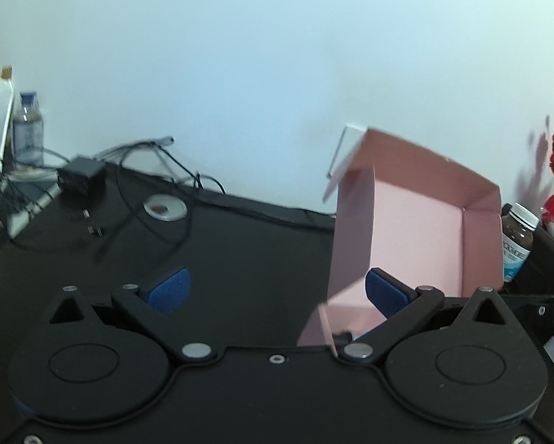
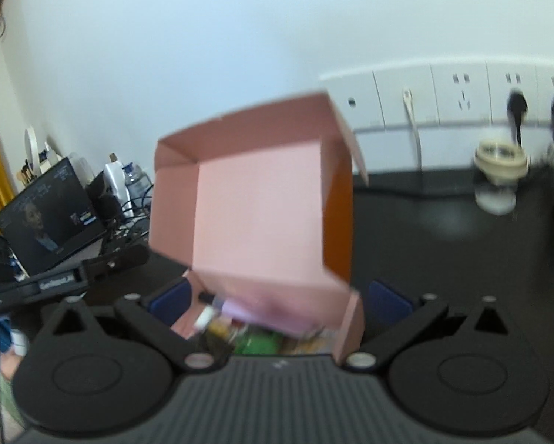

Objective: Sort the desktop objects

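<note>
Sort looks mostly done: pink box [image 2: 262, 199] mid-frame, lid up, small items [image 2: 254, 336] inside at bottom center; left tongs [image 1: 277, 292] and right tongs [image 2: 280, 301] both wide open, empty; counter [image 1: 239, 244] cables left.

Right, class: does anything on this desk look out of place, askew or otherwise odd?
The pink box has its lid flipped up, with small items jumbled inside at its near end. Loose black cables tangle across the far left of the desk. Nothing looks spilled or broken.
</note>
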Available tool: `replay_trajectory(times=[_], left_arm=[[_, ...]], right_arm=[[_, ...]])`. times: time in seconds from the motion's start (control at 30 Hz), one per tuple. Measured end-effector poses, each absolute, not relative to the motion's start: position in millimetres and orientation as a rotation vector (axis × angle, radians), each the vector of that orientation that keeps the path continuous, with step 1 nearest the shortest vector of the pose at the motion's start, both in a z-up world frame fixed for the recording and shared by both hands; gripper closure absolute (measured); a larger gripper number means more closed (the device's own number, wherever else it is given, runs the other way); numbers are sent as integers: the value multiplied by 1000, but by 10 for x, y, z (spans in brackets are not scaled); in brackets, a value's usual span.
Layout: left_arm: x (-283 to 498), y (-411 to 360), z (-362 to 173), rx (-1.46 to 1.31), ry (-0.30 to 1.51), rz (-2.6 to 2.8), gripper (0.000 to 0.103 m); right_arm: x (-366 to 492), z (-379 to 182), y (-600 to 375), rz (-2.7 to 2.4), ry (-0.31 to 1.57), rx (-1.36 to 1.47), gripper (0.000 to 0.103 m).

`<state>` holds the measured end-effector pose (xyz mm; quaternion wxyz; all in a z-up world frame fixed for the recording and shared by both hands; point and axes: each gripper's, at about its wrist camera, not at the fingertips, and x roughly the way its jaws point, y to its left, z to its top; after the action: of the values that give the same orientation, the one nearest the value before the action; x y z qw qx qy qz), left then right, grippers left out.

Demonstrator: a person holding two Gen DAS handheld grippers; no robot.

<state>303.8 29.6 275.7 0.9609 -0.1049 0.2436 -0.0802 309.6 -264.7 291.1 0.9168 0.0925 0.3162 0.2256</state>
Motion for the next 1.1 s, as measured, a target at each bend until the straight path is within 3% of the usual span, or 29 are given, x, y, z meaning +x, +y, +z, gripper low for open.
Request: replay_trajectory(times=[0.53, 1.1], left_arm=[[3152, -164, 2872, -100, 518, -205, 0], [3072, -367, 2855, -58, 544, -309, 0]], right_arm=[[3733, 2792, -2684, 556, 683, 207, 1], [3549, 2916, -2631, 680, 664, 164, 1]])
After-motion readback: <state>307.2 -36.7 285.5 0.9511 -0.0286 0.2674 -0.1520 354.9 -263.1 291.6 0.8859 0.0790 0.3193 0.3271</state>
